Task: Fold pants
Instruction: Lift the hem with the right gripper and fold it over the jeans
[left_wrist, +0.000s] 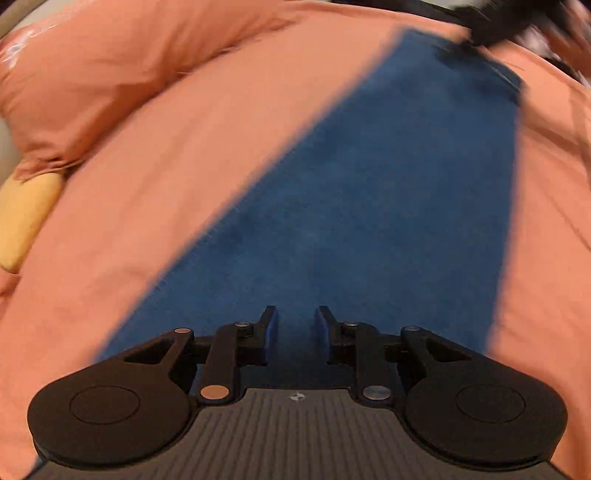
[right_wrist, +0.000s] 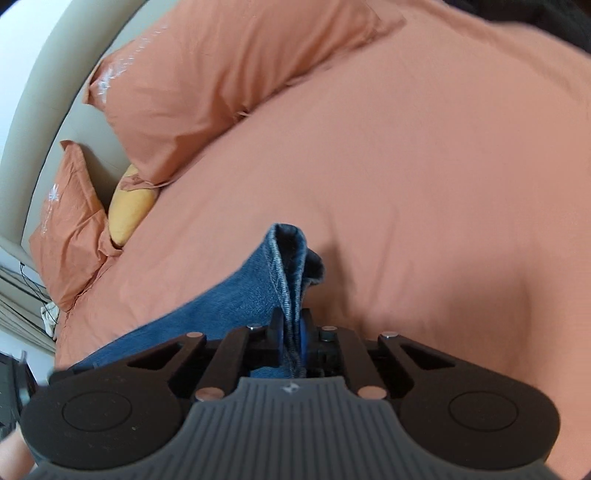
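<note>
Denim jeans (left_wrist: 369, 206) lie in a long strip across a salmon bedspread (left_wrist: 184, 184), one hem pinched up by the right gripper (right_wrist: 293, 328) — its jaws clamped tight on the folded cuff, likely so that end can be carried over for a fold. Over the other end, the left gripper (left_wrist: 295, 328) hangs with its pads parted and nothing visibly between them — probably lining up a second hold. Pillows (right_wrist: 207, 85) sit beyond. No readable brand or label shows; the pale print on a pillowcase is illegible.
</note>
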